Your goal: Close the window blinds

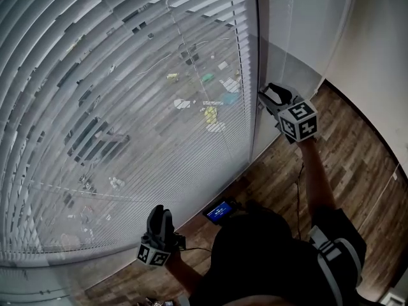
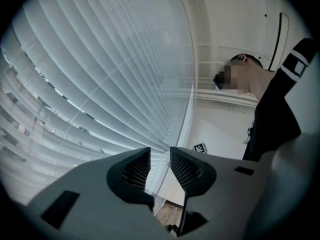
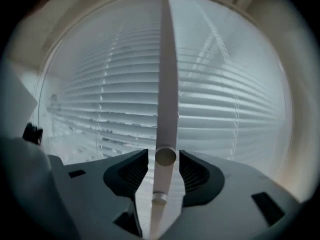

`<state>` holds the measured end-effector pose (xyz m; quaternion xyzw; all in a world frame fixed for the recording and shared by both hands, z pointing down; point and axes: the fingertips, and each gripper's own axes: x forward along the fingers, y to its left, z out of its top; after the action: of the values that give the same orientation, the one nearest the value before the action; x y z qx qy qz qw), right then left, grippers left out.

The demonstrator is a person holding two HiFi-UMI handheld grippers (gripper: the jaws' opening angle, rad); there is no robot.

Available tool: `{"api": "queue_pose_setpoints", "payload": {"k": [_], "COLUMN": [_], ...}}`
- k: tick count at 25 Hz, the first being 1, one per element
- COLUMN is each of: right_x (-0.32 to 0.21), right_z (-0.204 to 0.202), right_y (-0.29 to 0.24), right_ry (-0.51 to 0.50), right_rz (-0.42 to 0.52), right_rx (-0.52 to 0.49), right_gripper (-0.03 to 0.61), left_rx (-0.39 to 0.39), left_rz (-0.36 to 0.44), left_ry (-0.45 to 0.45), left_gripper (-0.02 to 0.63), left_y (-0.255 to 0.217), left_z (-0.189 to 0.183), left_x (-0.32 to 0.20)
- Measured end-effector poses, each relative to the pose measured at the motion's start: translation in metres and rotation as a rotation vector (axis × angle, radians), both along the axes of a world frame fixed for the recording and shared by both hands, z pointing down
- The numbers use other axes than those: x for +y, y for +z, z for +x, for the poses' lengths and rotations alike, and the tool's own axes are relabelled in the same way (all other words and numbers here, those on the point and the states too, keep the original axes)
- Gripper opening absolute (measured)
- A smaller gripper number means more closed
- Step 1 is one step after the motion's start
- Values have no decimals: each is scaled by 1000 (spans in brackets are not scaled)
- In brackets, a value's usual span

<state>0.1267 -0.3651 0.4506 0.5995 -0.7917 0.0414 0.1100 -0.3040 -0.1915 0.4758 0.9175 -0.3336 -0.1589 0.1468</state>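
White slatted blinds (image 1: 127, 107) cover the window, and their slats stand part open, so the street below shows through. At their right edge my right gripper (image 1: 270, 95) is raised beside the window frame. In the right gripper view the white tilt wand (image 3: 167, 84) hangs down between the jaws of my right gripper (image 3: 164, 168). Its round end sits between the pads with a little room on each side, so the gripper is open. My left gripper (image 1: 160, 214) is low, near the bottom of the blinds (image 2: 100, 84). It (image 2: 160, 166) is open by a narrow gap and holds nothing.
A wooden floor (image 1: 357, 145) runs along the foot of the window. A small device with a blue screen (image 1: 220, 211) lies by the sill, between my arms. A pale curtain (image 1: 306, 30) hangs to the right of the blinds, next to a white wall (image 1: 376, 62).
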Motion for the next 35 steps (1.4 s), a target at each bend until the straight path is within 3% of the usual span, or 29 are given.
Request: {"api": "queue_pose_setpoints", "payload": {"k": [3, 5, 9, 12, 14, 16, 23, 26, 28, 32, 35], "right_x": [3, 3, 0, 0, -1, -2, -4, -4, -3, -1, -2], "right_z": [-3, -3, -2, -1, -1, -1, 7, 7, 5, 4, -1], "right_y": [-5, -4, -1, -1, -1, 0, 5, 6, 4, -3, -5], "right_ry": [68, 97, 108, 111, 106, 99, 52, 10, 0, 90, 97], "right_rz": [95, 120, 114, 99, 79, 45, -123, -136, -81, 63, 121], "right_rx": [396, 578, 738, 771, 718, 594, -68, -241, -135, 393, 617], "right_gripper": [187, 186, 182, 130, 129, 129, 129, 129, 129, 170, 170], "left_rx": [-2, -3, -1, 0, 1, 0, 1, 2, 0, -3, -5], "left_rz": [-2, -3, -3, -5, -7, -9, -10, -10, -12, -10, -15], "left_ry": [-4, -4, -4, -10, -14, -15, -8, -5, -3, -2, -5], "left_gripper": [130, 130, 130, 130, 130, 131, 130, 130, 130, 130, 130], "left_y": [1, 1, 1, 0, 1, 2, 3, 3, 3, 4, 4], "left_z": [-1, -1, 0, -1, -3, -3, 1, 2, 3, 4, 4], "left_x": [-1, 0, 1, 1, 1, 1, 0, -1, -1, -3, -4]}}
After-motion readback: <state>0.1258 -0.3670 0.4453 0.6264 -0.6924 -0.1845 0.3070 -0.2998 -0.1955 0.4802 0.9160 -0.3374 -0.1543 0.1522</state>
